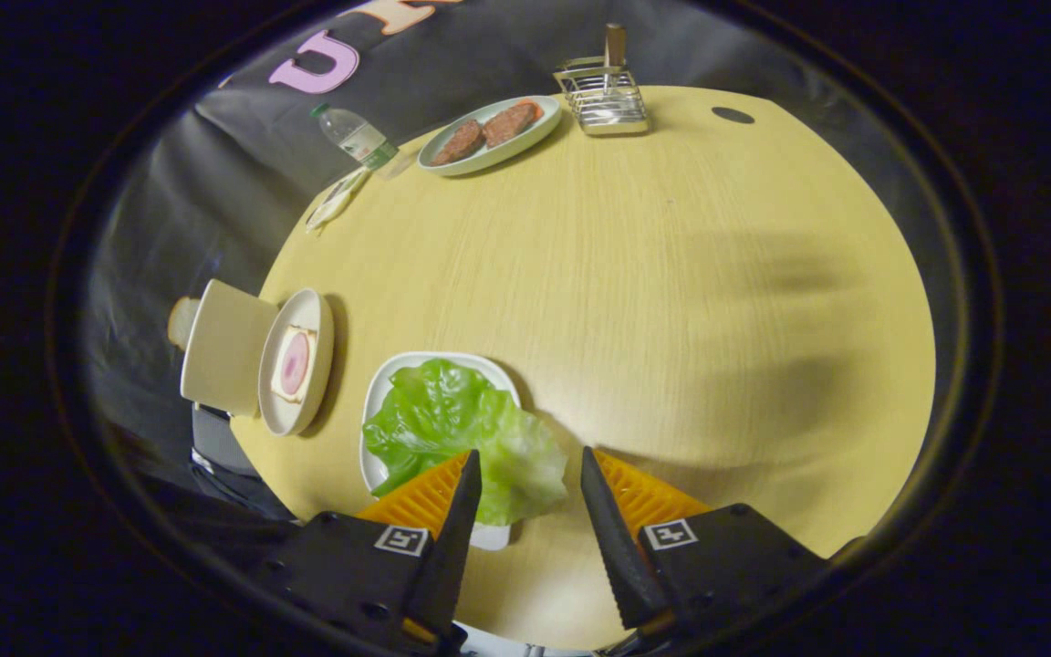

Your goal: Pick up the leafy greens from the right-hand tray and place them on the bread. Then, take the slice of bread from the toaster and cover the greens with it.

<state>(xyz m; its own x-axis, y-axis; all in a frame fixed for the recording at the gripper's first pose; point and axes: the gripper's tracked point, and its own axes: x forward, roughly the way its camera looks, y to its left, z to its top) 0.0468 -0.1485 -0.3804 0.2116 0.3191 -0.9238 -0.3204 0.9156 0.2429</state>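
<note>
- Hovering over the greens right now, gripper spread wide with nothing in it. One finger sits over the leaf's near edge, the other is off to the side over bare table.
- Greens are a floppy lettuce leaf lying in a white tray, spilling over its near rim.
- Bread with a pink slice on it sits on a plate just beyond the tray, and the toaster is right behind that plate.
- My worry: the leaf is off-centre to the fingers, so closing here probably pinches just a thin edge and it tears or slips out.
- Pushing down too hard could also catch the tray rim and shove or tip it.
- Plate and toaster are packed close together, so a sloppy swing over there might knock one.
</note>
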